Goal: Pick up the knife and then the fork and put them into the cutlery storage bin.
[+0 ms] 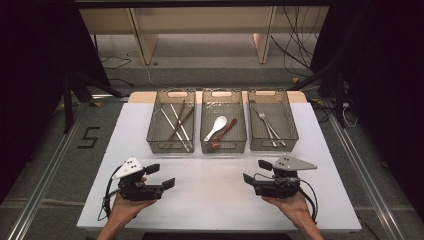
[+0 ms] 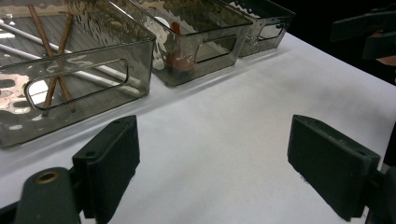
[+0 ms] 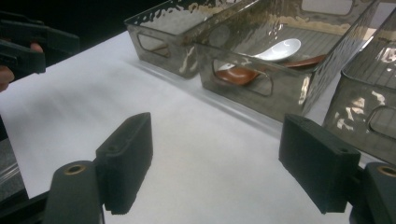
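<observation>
Three smoky clear bins in row at table's far side: chopsticks, spoons, forks.

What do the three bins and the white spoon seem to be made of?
Bins: probably smoky clear plastic, glossy; the cutlery shows through the rippled walls.
White spoon: perhaps ceramic or plastic; smooth, opaque, slightly shiny. The look leaves it open.
</observation>
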Available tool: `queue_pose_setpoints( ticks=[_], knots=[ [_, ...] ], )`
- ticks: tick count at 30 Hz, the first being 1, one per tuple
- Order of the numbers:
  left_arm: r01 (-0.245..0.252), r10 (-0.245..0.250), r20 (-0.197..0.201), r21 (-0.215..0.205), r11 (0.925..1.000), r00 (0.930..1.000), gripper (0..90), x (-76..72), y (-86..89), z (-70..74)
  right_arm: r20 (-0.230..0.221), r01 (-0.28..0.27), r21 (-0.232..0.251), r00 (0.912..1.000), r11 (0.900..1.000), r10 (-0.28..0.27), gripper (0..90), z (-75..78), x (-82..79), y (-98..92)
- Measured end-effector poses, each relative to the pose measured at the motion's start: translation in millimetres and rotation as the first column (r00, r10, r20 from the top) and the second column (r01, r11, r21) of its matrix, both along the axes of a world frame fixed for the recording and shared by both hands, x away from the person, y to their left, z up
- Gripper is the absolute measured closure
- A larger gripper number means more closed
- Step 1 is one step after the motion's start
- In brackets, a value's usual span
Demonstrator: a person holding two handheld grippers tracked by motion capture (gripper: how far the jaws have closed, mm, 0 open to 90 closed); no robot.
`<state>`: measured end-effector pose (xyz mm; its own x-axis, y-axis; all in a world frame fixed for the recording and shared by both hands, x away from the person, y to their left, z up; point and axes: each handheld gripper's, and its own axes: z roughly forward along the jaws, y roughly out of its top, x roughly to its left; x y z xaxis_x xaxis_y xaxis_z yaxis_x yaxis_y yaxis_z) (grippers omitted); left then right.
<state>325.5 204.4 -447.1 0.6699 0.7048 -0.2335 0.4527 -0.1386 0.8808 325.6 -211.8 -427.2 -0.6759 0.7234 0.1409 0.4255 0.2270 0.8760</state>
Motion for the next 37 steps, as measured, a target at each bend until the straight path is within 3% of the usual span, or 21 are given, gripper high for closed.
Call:
queue_pose_setpoints(
  ticks=[15,37],
  knots=[
    [0.013,-0.013,-0.007,0.001,0.9999,0.9999,16.0,-4.0,-1.7,0.1,-0.003,0.022,0.018,0.9998,1.0,-0.022,24.5,-11.9,-17.5,-12.4],
    [0.014,-0.014,-0.007,0.004,0.9999,0.9999,16.0,-3.7,-1.8,-0.2,0.013,0.032,0.021,0.9994,0.999,-0.032,24.7,-13.1,-17.9,-14.4]
  ],
)
